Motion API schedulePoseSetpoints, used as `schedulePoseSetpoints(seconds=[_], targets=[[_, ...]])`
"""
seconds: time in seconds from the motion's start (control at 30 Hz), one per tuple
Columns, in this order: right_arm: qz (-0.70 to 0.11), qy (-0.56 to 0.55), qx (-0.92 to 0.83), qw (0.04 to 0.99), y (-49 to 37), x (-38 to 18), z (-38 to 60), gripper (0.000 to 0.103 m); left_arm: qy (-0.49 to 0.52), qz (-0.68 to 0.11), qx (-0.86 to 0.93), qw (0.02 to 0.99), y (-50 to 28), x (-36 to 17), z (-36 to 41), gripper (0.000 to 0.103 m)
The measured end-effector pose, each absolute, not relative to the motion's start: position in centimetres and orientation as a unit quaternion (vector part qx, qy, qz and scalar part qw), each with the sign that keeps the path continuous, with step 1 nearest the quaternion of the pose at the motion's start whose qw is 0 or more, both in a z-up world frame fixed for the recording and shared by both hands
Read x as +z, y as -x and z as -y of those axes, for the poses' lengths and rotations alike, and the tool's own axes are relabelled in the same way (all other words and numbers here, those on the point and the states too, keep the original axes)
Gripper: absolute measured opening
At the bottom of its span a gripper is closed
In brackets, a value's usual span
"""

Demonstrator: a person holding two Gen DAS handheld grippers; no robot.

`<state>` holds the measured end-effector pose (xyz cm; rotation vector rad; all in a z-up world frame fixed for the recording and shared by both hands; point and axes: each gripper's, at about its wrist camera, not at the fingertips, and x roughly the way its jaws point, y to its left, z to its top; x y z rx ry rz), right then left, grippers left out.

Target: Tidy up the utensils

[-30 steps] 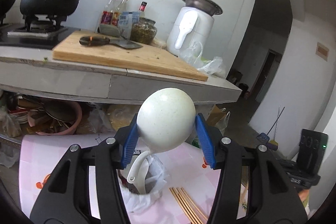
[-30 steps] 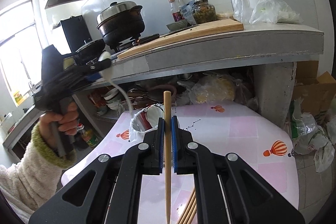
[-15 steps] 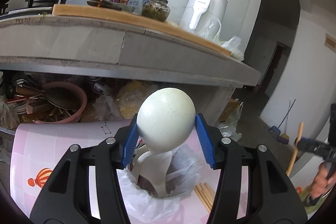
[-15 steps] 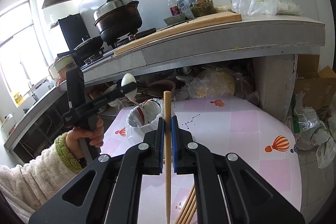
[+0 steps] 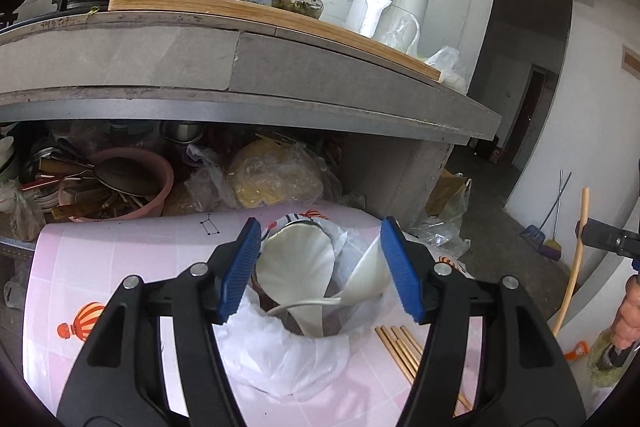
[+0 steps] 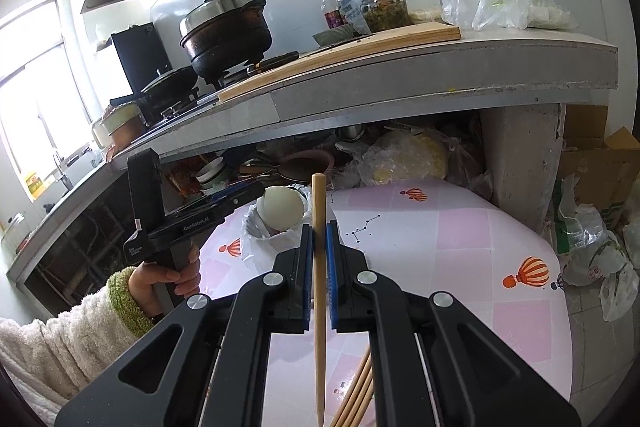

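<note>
White ladle (image 5: 294, 263) released into bag-lined holder (image 5: 280, 351) on table; left gripper (image 5: 320, 267) jaws just opening, clear of it. Right gripper (image 6: 319, 259) pinches chopstick (image 6: 319, 291). Advise: withdraw left straight, avoid snagging bag.

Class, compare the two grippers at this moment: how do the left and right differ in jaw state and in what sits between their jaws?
1. The left gripper has just been opening, jaws wide; the right gripper is shut.
2. The left pads stand clear of the white spoon in the bag-lined container; the right clamps one chopstick upright.

Both have blue pads and black frames.
</note>
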<state>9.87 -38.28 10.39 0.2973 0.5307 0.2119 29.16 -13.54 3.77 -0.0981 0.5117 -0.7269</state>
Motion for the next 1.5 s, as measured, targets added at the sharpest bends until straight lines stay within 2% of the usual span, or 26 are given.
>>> schedulePoseSetpoints(seconds=[0.33,0.6,0.77,0.83,1.0,1.5], targets=[[-0.249,-0.137,0.11,0.952,-9.6,11.7,37.6,0.007,0.062,-0.234,-0.364,0.899,-27.9,5.5,11.9,0.06],[-0.252,-0.14,0.113,0.951,-9.5,11.5,37.2,0.007,0.006,-0.284,-0.421,0.861,-29.8,5.6,15.4,0.059],[-0.255,-0.144,0.109,0.95,-9.5,11.4,37.9,0.007,-0.006,-0.321,-0.446,0.836,-31.5,4.6,17.3,0.049],[-0.256,-0.147,0.109,0.949,-9.6,11.2,38.2,0.007,-0.019,-0.332,-0.441,0.834,-31.7,4.1,17.9,0.035],[-0.259,-0.152,0.108,0.948,-9.8,10.8,38.3,0.007,-0.025,-0.324,-0.446,0.834,-31.3,4.1,18.3,0.01],[-0.262,-0.159,0.117,0.945,-9.9,10.3,38.5,0.007,0.053,-0.23,-0.35,0.906,-28.9,6.0,12.5,0.012]])
